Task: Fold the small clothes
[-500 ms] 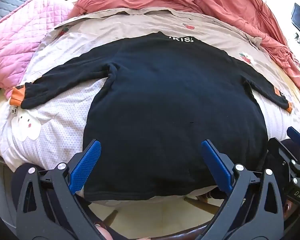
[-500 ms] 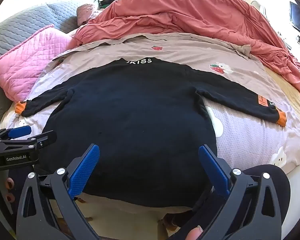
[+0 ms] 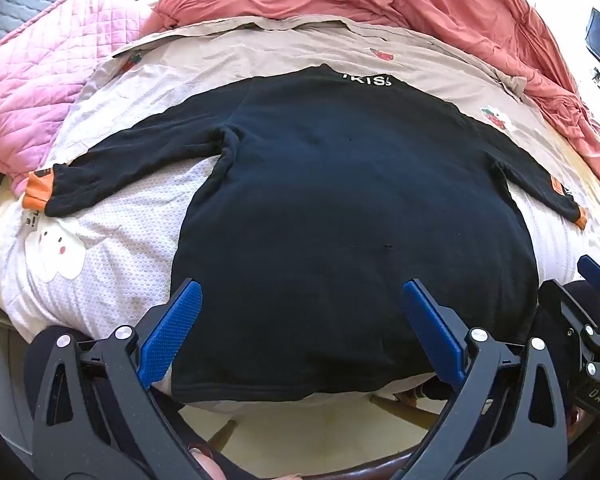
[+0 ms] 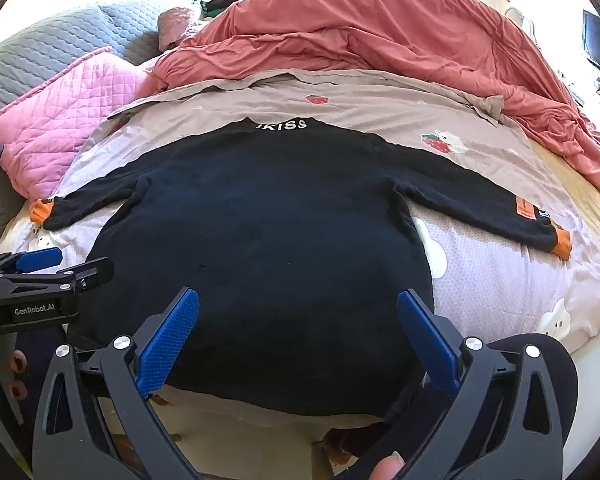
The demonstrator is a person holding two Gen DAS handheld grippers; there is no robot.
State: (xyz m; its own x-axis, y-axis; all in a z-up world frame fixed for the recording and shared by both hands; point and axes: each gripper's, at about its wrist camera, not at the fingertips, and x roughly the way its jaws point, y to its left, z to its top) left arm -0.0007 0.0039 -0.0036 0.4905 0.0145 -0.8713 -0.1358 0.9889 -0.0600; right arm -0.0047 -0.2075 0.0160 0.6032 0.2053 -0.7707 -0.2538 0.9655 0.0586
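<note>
Barely anything shifts since half a second back: both views hold almost the same framing, the garment lying just as it did. Left gripper (image 3: 300,332) hangs tilted down over the near hem, blue pads spread wide with nothing clamped. Right gripper (image 4: 298,340) mirrors it just beside, jaws equally released and empty. Black sweater (image 4: 260,248) lies flat, back up, on the patterned bedsheet (image 4: 500,272), sleeves stretched out to both sides, orange cuffs (image 4: 562,244) at the ends, white lettering at the collar. Salmon duvet (image 4: 380,40) sits bunched beyond.
</note>
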